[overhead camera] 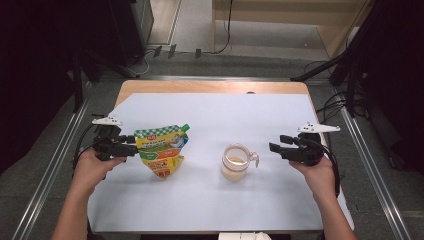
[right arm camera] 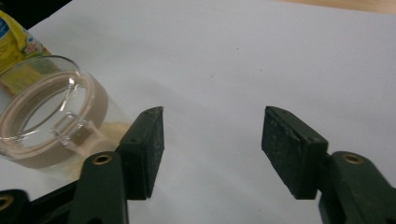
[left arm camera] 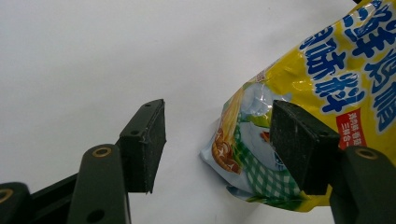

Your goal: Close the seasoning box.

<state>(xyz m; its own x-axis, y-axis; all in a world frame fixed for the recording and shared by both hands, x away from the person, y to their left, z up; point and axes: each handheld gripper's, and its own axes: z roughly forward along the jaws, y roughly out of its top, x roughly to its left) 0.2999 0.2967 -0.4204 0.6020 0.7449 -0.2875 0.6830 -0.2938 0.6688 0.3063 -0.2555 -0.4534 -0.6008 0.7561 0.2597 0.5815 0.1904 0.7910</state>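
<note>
A yellow and green spouted food pouch (overhead camera: pixel 162 150) lies on the white sheet (overhead camera: pixel 215 112) at the left. My left gripper (overhead camera: pixel 133 145) stands open at the pouch's left edge. In the left gripper view the pouch (left arm camera: pixel 322 70) reaches into the gap from the right. It passes behind the right pad (left arm camera: pixel 299 144), and the left pad (left arm camera: pixel 147 140) stands clear of it. A clear glass cup (overhead camera: pixel 235 162) with a handle holds a pale liquid right of centre. My right gripper (overhead camera: pixel 276 142) is open just right of it, nothing between its jaws. The cup (right arm camera: pixel 46 116) sits left of those jaws.
The white sheet covers a wooden table whose bare far edge (overhead camera: pixel 215 86) shows at the back. Metal rails (overhead camera: pixel 367 165) run along both sides of the table on the floor. Cables (overhead camera: pixel 335 105) lie at the right. A white object (overhead camera: pixel 245 236) peeks over the near edge.
</note>
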